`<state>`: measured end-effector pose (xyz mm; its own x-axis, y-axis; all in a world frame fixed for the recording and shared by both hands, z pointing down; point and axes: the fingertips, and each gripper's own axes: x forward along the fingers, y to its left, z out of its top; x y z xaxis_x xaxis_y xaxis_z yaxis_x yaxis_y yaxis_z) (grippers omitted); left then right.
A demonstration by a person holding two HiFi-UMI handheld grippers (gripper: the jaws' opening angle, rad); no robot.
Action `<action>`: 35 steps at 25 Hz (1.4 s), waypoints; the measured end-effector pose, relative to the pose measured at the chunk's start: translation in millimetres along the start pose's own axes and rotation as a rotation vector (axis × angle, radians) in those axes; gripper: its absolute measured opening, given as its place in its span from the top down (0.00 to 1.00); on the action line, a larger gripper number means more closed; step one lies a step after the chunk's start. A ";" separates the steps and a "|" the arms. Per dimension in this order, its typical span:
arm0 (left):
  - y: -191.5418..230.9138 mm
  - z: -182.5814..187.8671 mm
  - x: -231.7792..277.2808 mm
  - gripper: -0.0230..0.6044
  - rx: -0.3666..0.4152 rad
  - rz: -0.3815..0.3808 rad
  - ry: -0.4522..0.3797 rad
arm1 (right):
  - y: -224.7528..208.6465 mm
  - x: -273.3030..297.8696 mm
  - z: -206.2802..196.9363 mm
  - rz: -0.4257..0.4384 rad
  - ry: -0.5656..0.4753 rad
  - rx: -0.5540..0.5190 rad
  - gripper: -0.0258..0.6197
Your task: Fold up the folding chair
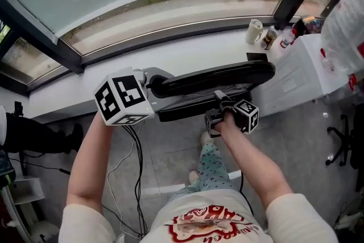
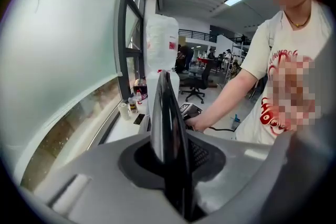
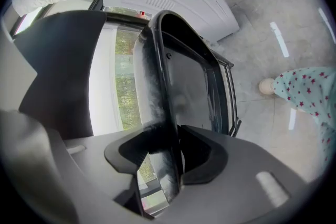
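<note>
Chair (image 1: pixel 216 79) nearly flat, left gripper (image 1: pixel 152 87) and right gripper (image 1: pixel 222 108) each clamped on its black edge. Narrow grips may slip, letting it swing open.

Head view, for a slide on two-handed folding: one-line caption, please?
The left gripper and right gripper each clamp an edge of the black folding chair beside the white window ledge.

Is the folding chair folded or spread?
Folded, apparently: the folding chair shows as thin black panels lying flat together, no seat sticking out.
</note>
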<state>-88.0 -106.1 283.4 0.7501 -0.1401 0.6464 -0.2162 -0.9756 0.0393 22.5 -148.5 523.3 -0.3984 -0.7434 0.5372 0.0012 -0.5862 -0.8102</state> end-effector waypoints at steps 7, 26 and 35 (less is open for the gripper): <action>24.3 2.5 -0.6 0.84 0.000 0.016 -0.003 | 20.3 22.5 5.3 -0.010 0.015 0.040 0.65; 69.6 0.0 -5.8 0.84 -0.053 -0.023 -0.015 | 34.5 30.4 10.1 0.074 0.172 0.033 0.66; 117.6 -0.5 -6.2 0.82 -0.037 0.031 -0.007 | 60.7 69.4 13.4 0.015 0.125 0.077 0.65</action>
<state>-118.4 -219.9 284.4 0.7473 -0.1714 0.6421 -0.2621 -0.9639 0.0477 7.2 -240.0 514.5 -0.5090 -0.7089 0.4883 0.0764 -0.6022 -0.7947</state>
